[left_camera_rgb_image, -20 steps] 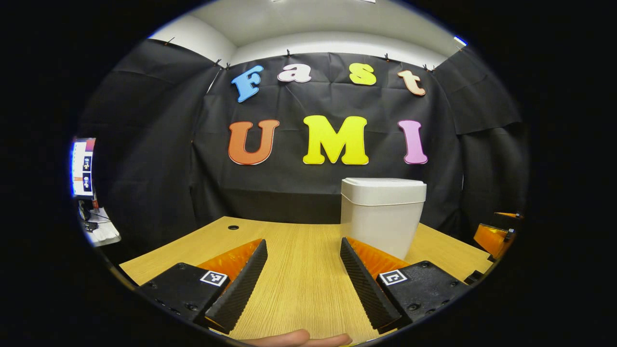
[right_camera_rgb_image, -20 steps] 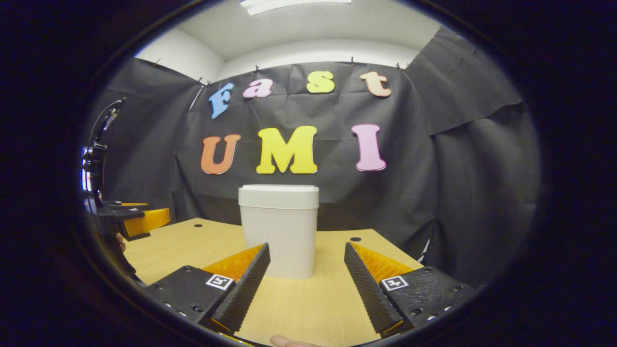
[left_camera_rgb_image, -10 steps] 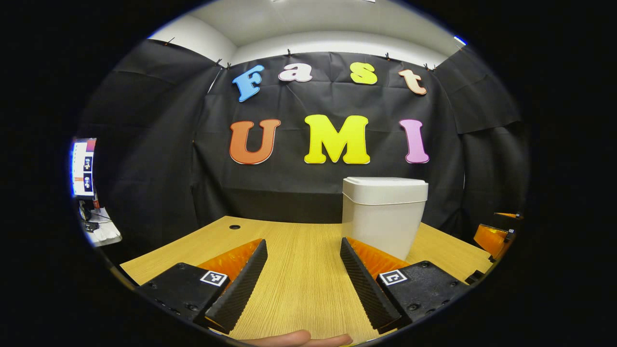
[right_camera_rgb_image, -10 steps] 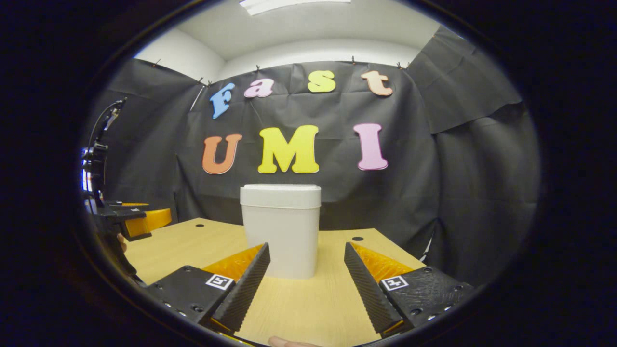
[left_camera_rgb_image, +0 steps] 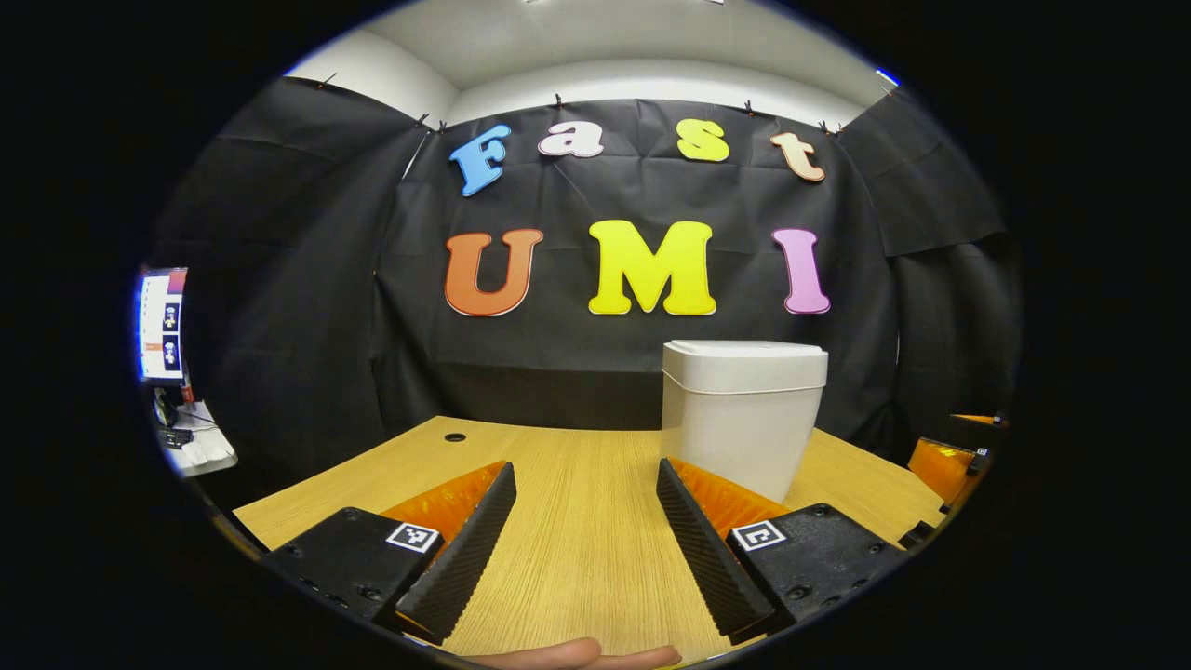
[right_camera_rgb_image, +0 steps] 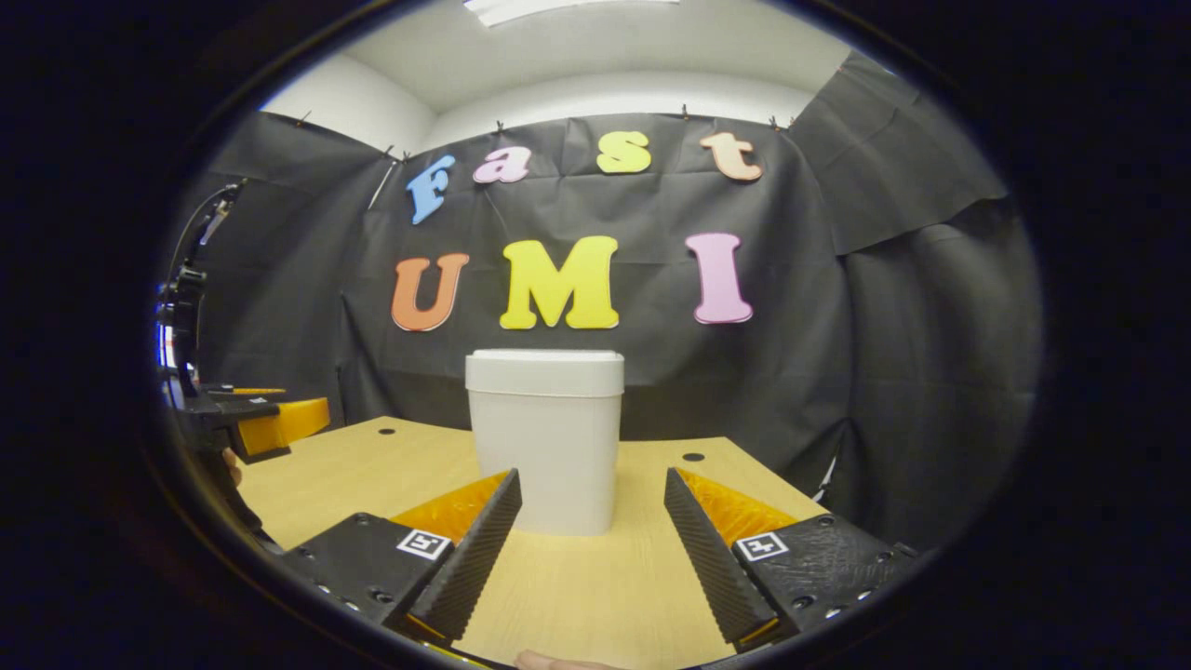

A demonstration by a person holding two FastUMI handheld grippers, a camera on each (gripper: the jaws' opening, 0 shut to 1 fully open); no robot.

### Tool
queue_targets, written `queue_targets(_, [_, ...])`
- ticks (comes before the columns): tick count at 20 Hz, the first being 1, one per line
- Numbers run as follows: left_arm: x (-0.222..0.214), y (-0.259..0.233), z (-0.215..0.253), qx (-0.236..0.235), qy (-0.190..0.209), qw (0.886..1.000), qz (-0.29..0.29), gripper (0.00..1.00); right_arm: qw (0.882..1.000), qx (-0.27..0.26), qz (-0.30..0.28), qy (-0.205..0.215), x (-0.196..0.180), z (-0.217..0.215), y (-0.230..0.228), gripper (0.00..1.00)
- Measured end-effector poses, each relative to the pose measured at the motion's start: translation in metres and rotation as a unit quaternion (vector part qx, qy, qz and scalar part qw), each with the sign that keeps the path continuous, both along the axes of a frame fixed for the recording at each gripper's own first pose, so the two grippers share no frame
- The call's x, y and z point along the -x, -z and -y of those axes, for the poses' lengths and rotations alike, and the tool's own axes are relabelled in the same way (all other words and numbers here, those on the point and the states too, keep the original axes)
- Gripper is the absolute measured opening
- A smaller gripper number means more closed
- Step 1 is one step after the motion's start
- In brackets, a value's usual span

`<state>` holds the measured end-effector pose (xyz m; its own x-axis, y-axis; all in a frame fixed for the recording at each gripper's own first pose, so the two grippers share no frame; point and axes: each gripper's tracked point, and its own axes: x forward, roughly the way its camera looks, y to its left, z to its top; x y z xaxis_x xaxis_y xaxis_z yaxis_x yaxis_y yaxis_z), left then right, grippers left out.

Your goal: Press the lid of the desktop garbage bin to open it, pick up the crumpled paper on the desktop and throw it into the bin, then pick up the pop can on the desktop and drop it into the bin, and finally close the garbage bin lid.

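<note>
White lidded bin (right_camera_rgb_image: 545, 437) upright mid-desk (right_camera_rgb_image: 605, 586), well beyond both spread, empty hand-held grippers (left_camera_rgb_image: 584, 521) (right_camera_rgb_image: 592, 526).

bare desk (right_camera_rgb_image: 595, 577) ahead of the right gripper (right_camera_rgb_image: 593, 521), bin (right_camera_rgb_image: 545, 437) (lid down) the lone obstacle

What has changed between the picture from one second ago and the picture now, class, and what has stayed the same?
Very little. In the right gripper view the garbage bin sits slightly higher and the table's far edge has risen, so the right gripper has tipped or dropped a touch. The left gripper barely shifted. Nothing was grasped or released: both grippers stay open and empty, the lid stays shut.
</note>
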<state>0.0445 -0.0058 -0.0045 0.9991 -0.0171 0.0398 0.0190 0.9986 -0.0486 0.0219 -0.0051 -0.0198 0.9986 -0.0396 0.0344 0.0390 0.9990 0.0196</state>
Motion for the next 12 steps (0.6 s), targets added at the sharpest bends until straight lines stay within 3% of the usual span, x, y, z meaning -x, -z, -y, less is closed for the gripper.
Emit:
queue_targets(6, [0.002, 0.001, -0.004, 0.008, -0.023, 1.0, -0.006, 0.98, 1.0, 0.016, 0.014, -0.006, -0.005, 0.004, -0.009, 0.95])
queue_targets(12, [-0.004, 0.01, 0.004, 0.013, -0.039, 0.999, -0.014, 0.98, 0.998, 0.04, 0.024, -0.048, -0.014, -0.002, -0.016, 0.95])
